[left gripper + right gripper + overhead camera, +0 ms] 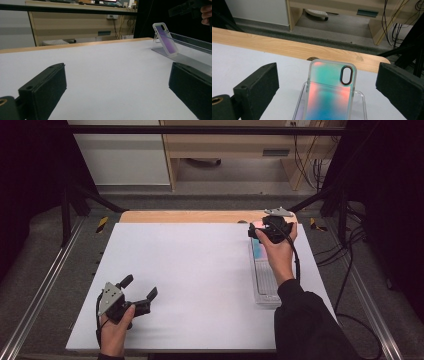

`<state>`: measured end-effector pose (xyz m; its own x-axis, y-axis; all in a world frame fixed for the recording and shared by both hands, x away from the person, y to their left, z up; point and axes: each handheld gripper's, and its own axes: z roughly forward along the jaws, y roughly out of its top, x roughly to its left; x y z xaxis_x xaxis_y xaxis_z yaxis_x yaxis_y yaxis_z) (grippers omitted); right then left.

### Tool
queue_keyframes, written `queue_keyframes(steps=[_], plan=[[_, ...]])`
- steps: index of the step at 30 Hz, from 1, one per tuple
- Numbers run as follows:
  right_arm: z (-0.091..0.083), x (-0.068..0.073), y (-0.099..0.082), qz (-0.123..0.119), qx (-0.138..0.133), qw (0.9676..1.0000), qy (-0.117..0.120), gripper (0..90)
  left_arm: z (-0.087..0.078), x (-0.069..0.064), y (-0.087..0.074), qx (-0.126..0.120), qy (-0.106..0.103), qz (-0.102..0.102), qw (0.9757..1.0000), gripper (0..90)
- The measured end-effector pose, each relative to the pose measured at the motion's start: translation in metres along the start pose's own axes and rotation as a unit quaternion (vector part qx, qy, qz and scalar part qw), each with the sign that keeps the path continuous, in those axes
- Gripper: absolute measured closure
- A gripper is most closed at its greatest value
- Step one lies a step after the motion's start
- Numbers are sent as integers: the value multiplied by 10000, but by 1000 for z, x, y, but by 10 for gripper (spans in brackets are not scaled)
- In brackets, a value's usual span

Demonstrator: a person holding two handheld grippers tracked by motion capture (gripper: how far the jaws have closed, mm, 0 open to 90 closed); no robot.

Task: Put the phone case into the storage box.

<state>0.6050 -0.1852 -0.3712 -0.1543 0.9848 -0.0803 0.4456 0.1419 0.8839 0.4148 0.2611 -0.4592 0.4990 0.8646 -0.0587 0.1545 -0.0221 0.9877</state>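
A clear-rimmed phone case (329, 92) with a teal and pink sheen and an oval camera hole leans upright in a clear ribbed rack (360, 100). My right gripper (328, 75) is open just behind it, with one jaw on each side and neither touching. From above, the right gripper (269, 231) hovers over the rack's far end (265, 285), where the case (256, 248) shows. My left gripper (139, 287) is open and empty, low over the near left of the white table (190, 270). Along its jaws (117, 95) the case (166, 38) stands far off.
A wooden strip (200, 216) edges the table's far side; beyond it the floor drops to a wooden cabinet (240, 145) and cables (310, 170). Metal rails (45, 285) run along both sides. The person's dark sleeve (305, 325) lies over the near right corner.
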Motion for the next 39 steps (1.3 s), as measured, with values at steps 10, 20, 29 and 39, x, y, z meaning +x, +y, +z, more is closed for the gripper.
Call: queue_keyframes(steps=[10, 20, 29, 39], plan=[[-9, 4, 1, -213, -18, 9998, 36, 48, 0, -1, 0, 5, 19, 12, 10000, 8], [-16, 9, 2, -345, -11, 9993, 145, 48, 0, -1, 0, 0, 26, 14, 10000, 8], [-23, 14, 1, -471, 49, 9986, 253, 47, 0, -1, 0, 3, 21, 11, 10000, 8], [-31, 21, -2, -504, 16, 9976, 484, 47, 1, -1, 0, 19, 26, 51, 10000, 8]])
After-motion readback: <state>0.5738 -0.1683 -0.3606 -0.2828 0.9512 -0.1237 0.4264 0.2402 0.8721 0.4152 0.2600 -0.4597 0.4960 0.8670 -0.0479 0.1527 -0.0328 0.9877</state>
